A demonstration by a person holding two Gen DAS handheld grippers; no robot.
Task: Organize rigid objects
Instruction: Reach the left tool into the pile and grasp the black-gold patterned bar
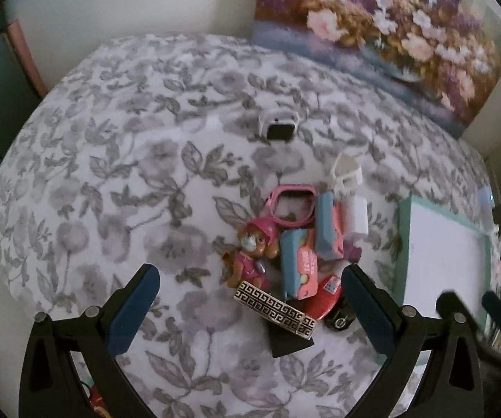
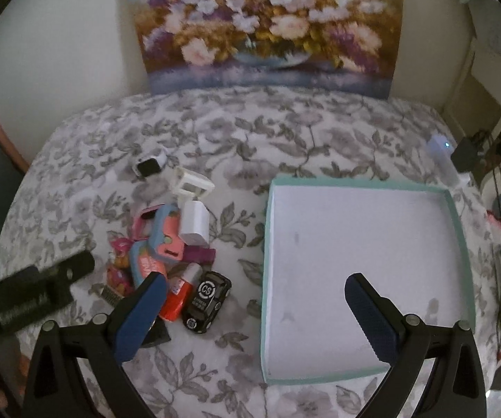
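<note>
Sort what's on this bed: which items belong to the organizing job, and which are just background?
Job items:
pile of small toys and cases
black toy car
white-cased smartwatch
shallow teal-rimmed white tray

Background:
floral canvas painting
grey leaf-print bedspread
white device with blue light

Dim, flat indoor light – soft shadows, no glare; heavy fisheye bending, dark corner vignette, slight blur throughout.
</note>
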